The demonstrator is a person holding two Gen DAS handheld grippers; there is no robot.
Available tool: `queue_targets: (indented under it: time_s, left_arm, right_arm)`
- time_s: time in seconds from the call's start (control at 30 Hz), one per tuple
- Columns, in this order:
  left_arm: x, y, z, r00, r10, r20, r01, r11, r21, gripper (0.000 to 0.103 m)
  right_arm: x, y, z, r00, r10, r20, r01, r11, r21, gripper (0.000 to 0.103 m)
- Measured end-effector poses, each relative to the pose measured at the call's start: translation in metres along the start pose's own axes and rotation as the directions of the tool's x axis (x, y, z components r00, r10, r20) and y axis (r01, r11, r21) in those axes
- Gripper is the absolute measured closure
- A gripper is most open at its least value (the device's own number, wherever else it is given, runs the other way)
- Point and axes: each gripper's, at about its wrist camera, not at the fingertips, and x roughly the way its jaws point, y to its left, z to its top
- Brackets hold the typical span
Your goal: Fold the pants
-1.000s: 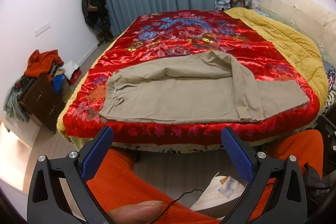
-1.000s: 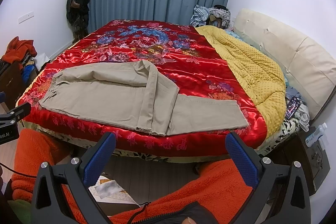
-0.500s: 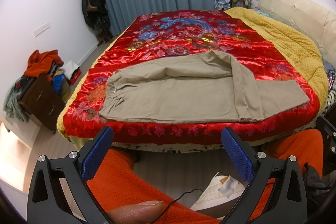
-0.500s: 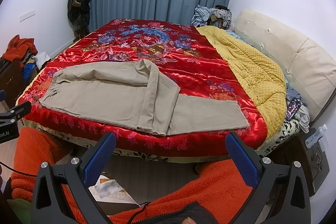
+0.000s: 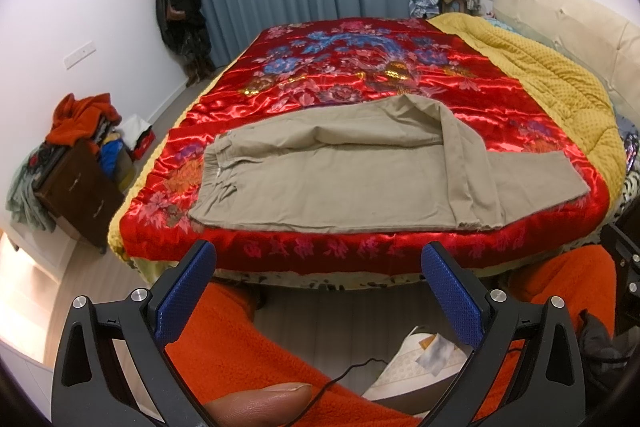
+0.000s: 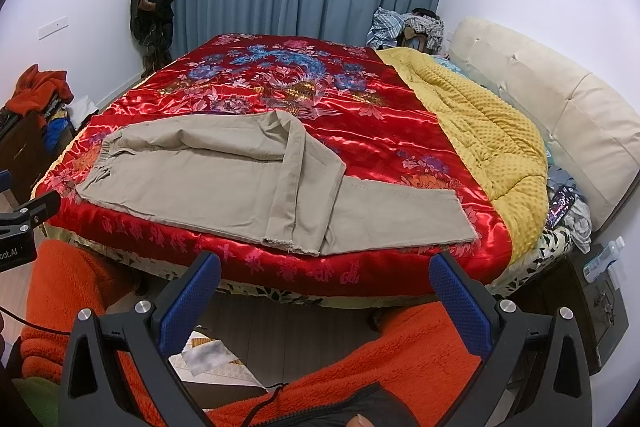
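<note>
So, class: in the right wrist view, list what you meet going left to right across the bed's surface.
Khaki pants → bare red satin cover → yellow quilt → cream headboard.

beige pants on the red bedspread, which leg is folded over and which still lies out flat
The far leg of the beige cotton pants is bent back across the near leg, its frayed hem by the bed's near edge. The near one lies straight, reaching toward the yellow quilted blanket.

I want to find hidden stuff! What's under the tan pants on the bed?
Around the tan cotton pants shows the shiny red flowered bedspread, which they lie on. One folded-over leg covers part of the other. Anything else beneath is hidden.
</note>
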Motion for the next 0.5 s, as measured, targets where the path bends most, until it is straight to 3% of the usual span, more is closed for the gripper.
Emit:
queue_targets:
  time_s: [0.5]
  left_arm:
    - [0.0040,-0.0045,-0.0080,1.000,-0.005,-0.003,0.005,1.000,0.006,0.001]
  right_arm:
    - [0.0024,-0.0006,-0.0009,0.998,-0.055,-0.019,0.055,0.998,-0.004,0.000]
